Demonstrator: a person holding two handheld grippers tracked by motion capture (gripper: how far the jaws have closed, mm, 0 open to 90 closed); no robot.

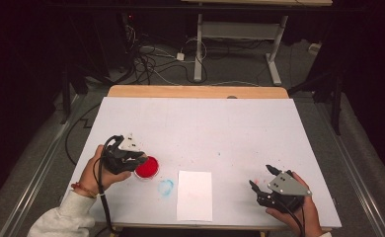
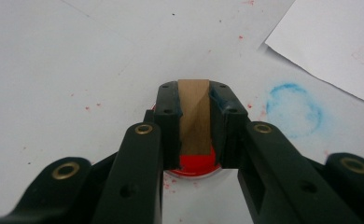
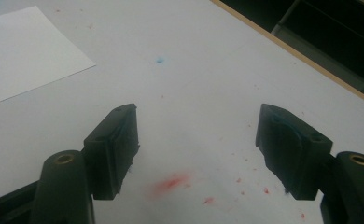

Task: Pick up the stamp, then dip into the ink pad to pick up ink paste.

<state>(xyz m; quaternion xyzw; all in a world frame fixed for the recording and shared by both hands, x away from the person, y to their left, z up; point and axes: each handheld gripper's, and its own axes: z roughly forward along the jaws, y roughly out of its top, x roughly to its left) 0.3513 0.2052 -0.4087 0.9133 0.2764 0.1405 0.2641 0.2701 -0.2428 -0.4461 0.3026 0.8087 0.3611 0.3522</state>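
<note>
Seen from above, a white sheet of paper (image 1: 195, 195) lies nearest, at the desk's (image 1: 230, 128) six o'clock edge, likely waiting to be stamped. At five o'clock the right gripper (image 1: 260, 178) rests idle, its fingers (image 3: 116, 144) spread with nothing between them. At eight o'clock the left gripper (image 1: 142, 158) pinches a wooden stamp (image 2: 194, 116) upright, its foot down in the red ink pad (image 1: 147, 167), apparently to load ink. A blue ring stain (image 1: 166, 187) lies just beside the pad.

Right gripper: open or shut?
Open. The right gripper has its jaws wide apart, with bare white table between them and nothing held.
</note>
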